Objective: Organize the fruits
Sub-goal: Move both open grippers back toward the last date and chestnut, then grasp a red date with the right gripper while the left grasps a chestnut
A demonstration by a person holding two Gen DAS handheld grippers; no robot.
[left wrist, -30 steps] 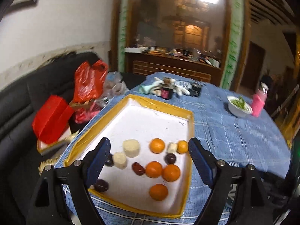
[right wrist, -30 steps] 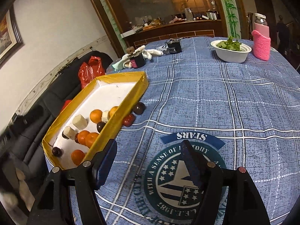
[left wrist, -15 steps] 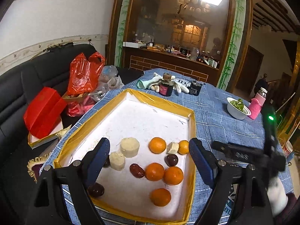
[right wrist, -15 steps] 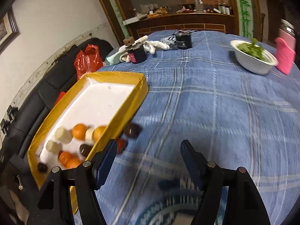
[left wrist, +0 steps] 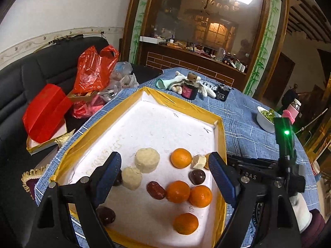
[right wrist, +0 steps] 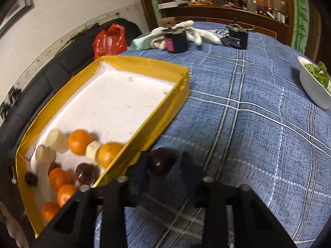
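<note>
A yellow-rimmed white tray [left wrist: 180,103] [right wrist: 144,66] holds several oranges [left wrist: 181,158], pale round pieces [left wrist: 147,160] and dark fruits [left wrist: 197,176]. My left gripper [left wrist: 163,175] is open and empty above the tray's near end. My right gripper [right wrist: 165,165] is open on the blue cloth just outside the tray's right wall. A dark brown fruit [right wrist: 162,163] lies between its fingers; the fingers stand apart from it. A reddish fruit behind the left finger is mostly hidden. The right gripper's body shows in the left wrist view [left wrist: 269,165].
Blue checked tablecloth [right wrist: 258,113] covers the table. A dark jar [right wrist: 175,41], white gloves [right wrist: 198,35] and a black box [right wrist: 238,37] are at the far side. A white bowl of greens [right wrist: 314,82] is at right. Sofa with red bags [left wrist: 93,68] is at left.
My right gripper has moved forward and left to the tray's wall and now straddles the dark fruit. My left gripper has risen slightly over the tray.
</note>
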